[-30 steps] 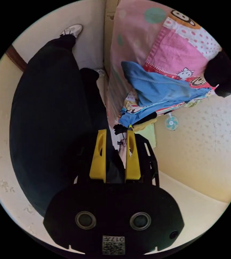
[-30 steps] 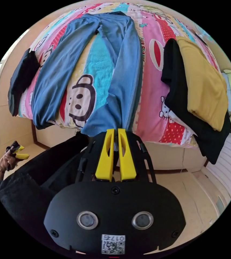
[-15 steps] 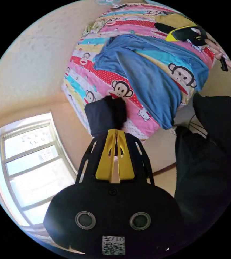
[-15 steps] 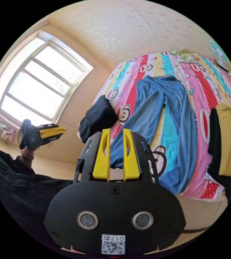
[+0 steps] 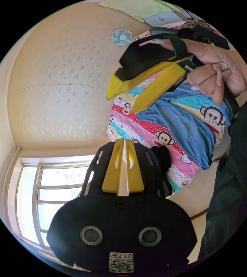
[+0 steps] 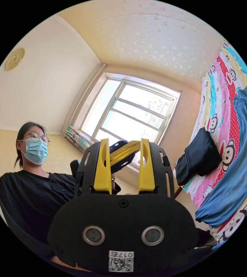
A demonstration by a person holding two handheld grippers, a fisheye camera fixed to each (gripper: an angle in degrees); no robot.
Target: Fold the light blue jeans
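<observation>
Bedspread [image 6: 215, 95] with cartoon monkeys carries the light blue jeans [image 6: 238, 176], spread flat, one leg end hanging over the bed's edge. Dark folded garment [image 6: 199, 157] sits at that same edge, beside the jeans. Right gripper [image 6: 124, 141] is up in the air, jaws parted, empty; left gripper [image 5: 124, 141] pinched closed on nothing.

Jeans [image 6: 241, 161] spread on bed [image 6: 215, 95]; folded garment [image 6: 199, 160] beside them at bed edge.

Left tongs [image 5: 124, 142] closed and empty; right tongs [image 5: 123, 99] parted above the blue jeans [image 5: 184, 127].
</observation>
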